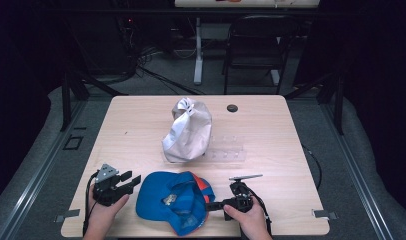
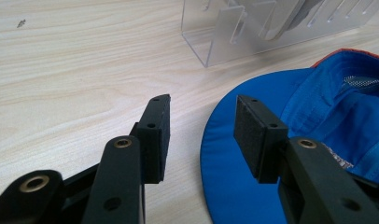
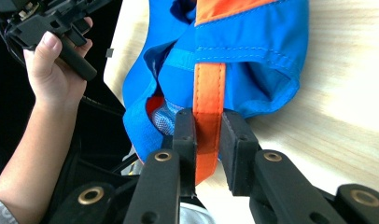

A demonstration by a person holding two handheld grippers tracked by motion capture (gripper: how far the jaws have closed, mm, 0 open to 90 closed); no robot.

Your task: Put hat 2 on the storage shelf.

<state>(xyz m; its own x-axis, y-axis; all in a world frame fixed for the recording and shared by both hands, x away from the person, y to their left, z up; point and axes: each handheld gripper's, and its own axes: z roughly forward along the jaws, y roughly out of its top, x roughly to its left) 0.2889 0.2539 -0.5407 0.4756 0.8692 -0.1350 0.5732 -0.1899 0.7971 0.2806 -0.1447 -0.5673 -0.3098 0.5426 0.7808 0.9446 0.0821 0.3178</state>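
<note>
Right tongs (image 3: 207,135) clamped on orange cap strap (image 3: 208,84), left tongs (image 2: 201,135) agape over pale wooden table (image 1: 271,130).

No legible text, brand, number or sign in any view. Inner label of the blue cap (image 2: 337,161) carries small printing beside the jaw; too blurred and cut off to read.

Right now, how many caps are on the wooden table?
2: a blue fabric cap with an orange strap at the near edge, and a white fabric cap on the clear plastic rack mid-table.
</note>
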